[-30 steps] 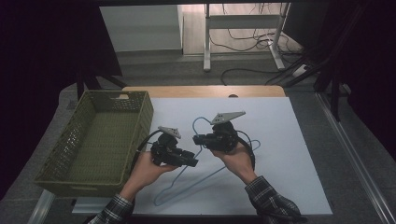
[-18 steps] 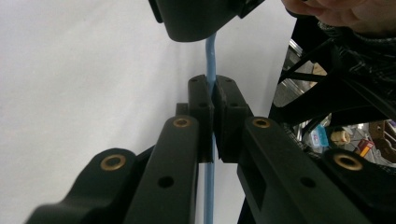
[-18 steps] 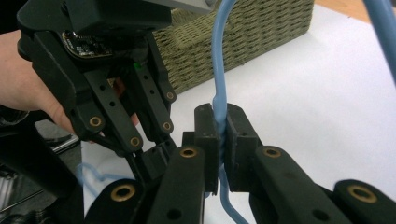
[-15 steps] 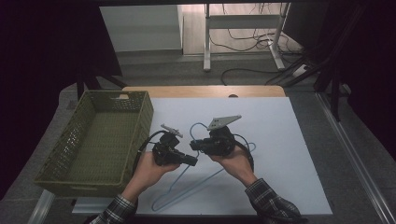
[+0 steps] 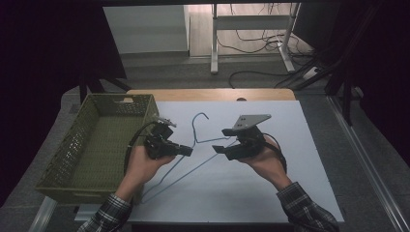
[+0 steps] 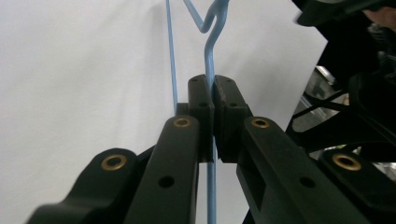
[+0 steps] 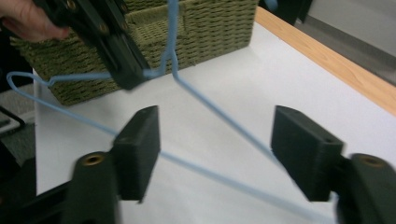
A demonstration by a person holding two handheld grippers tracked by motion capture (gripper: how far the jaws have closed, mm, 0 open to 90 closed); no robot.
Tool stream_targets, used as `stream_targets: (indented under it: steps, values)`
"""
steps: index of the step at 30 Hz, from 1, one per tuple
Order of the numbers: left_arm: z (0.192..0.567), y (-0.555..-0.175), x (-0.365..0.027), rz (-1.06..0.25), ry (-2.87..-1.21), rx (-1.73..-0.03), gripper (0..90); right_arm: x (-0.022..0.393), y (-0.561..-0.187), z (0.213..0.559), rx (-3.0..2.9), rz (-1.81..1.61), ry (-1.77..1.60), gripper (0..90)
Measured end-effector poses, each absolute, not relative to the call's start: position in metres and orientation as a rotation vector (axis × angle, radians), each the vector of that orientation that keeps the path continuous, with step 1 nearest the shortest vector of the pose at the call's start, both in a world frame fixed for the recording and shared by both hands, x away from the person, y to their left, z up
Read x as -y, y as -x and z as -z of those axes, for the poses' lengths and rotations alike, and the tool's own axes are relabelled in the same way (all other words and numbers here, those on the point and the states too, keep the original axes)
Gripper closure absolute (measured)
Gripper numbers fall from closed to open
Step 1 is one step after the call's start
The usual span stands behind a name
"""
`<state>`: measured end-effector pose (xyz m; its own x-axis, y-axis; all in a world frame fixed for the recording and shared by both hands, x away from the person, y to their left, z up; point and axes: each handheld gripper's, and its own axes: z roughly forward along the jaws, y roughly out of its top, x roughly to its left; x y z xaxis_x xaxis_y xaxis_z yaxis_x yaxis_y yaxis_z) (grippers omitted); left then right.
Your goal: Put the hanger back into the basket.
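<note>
A light blue wire hanger [image 5: 195, 126] lies slanted over the white tabletop [image 5: 300, 193]. My left gripper [image 5: 188, 151] is shut on its wire just below the twisted neck; in the left gripper view the jaws [image 6: 213, 88] pinch the hanger [image 6: 208, 51] tightly. My right gripper [image 5: 222, 140] stands open at the hanger's right arm. In the right gripper view its jaws [image 7: 222, 154] straddle two of the hanger's wires [image 7: 219, 114] without touching them, and the left gripper [image 7: 133, 79] shows at the upper left, holding the neck.
A green woven basket [image 5: 118, 98] stands at the table's left edge, close behind the left hand; its wall [image 7: 215, 23] fills the far side of the right gripper view. A wooden table edge [image 5: 208, 94] runs along the back.
The two grippers have drawn apart, the left toward the basket and the right to the right. The hanger's hook has shifted up and left with the left gripper.
</note>
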<state>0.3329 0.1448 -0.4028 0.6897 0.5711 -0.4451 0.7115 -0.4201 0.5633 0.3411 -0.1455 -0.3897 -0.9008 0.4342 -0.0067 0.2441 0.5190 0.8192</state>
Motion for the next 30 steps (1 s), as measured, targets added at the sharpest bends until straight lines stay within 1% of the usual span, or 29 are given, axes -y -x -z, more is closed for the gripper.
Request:
stream_targets:
  steps: [4, 5, 7, 10, 17, 22, 23, 30]
  values:
    - [0.390, -0.333, -0.152, 0.189, -2.156, -0.996, 87.3, 0.160, -0.335, 0.392, -2.530, -1.327, -0.679, 13.6]
    - [0.387, -0.333, -0.155, 0.182, -2.156, -1.002, 87.3, 0.163, -0.333, 0.394, -2.523, -1.330, -0.706, 10.9]
    - [0.381, -0.333, -0.161, 0.161, -2.155, -1.019, 87.3, 0.169, -0.327, 0.397, -2.511, -1.328, -0.755, 6.6]
    - [0.372, -0.334, -0.170, 0.138, -2.144, -1.036, 87.3, 0.177, -0.318, 0.401, -2.511, -1.320, -0.801, 3.1]
    - [0.346, -0.332, -0.196, 0.076, -2.110, -1.061, 87.3, 0.195, -0.305, 0.410, -2.487, -1.326, -0.869, 0.6]
    - [0.329, -0.330, -0.225, 0.024, -2.077, -1.089, 87.3, 0.204, -0.295, 0.415, -2.481, -1.335, -0.886, 0.5]
    - [0.329, -0.330, -0.225, 0.024, -2.077, -1.089, 87.4, 0.204, -0.295, 0.415, -2.481, -1.335, -0.886, 0.5]
    - [0.318, -0.324, -0.272, -0.057, -2.031, -1.133, 87.4, 0.216, -0.282, 0.423, -2.490, -1.325, -0.907, 0.5]
